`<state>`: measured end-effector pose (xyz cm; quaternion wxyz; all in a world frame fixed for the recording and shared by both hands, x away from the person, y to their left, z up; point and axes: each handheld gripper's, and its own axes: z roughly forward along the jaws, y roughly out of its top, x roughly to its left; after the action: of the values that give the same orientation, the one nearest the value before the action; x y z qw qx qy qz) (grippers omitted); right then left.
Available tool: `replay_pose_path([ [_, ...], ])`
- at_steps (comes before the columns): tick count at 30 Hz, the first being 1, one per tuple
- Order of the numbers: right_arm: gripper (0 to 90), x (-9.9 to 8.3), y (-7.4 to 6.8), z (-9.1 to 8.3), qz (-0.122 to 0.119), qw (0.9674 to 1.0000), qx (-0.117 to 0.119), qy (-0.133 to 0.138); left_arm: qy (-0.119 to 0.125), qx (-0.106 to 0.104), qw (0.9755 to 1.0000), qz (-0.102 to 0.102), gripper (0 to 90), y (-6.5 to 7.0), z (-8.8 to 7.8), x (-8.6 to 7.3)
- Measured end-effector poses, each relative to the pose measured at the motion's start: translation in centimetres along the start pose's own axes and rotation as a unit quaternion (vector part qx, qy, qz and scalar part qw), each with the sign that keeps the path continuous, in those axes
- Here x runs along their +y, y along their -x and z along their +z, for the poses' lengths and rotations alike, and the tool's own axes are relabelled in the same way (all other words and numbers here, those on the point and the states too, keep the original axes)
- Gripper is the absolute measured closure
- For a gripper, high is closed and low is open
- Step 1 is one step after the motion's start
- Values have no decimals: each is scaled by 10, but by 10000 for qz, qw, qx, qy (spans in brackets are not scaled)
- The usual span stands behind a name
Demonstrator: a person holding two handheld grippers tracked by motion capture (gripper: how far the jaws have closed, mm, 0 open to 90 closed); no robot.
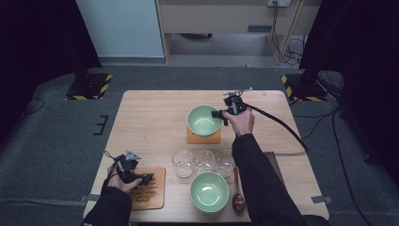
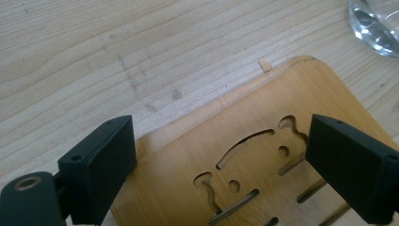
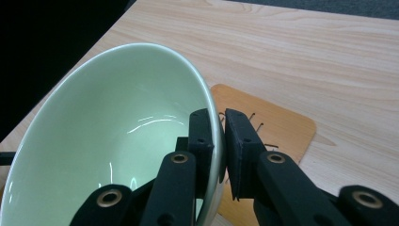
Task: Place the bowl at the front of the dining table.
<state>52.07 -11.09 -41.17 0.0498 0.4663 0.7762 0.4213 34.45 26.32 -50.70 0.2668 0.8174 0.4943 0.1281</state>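
Over the small bamboo coaster (image 1: 203, 137) we hold the far green bowl (image 1: 203, 120) by its rim, right gripper (image 3: 222, 141) clamped there to seat it squarely, while left gripper (image 2: 221, 165) idles, jaws apart, over the slotted bamboo trivet (image 2: 263, 155).

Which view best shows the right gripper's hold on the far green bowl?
The right gripper view: the right gripper is shut on the far green bowl, one jaw inside the rim, one outside. The high view shows that gripper at the bowl's right edge, contact too small to judge. The left gripper view faces a wooden coaster.

Glossy glazed green bowl (image 3: 108, 136), matt wooden coaster (image 3: 277, 127)
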Motion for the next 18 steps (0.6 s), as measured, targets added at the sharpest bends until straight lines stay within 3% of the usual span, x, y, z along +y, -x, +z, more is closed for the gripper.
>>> replay_pose_path([
  [8, 816, 1, 2, 10, 60, 9999, -108, -82, -133, -141, 9997, 177, 120, 14, 0, -2],
  [18, 816, 5, 10, 25, 153, 9991, -286, -255, -137, 22, 9993, 352, 135, 11, 3, -1],
])
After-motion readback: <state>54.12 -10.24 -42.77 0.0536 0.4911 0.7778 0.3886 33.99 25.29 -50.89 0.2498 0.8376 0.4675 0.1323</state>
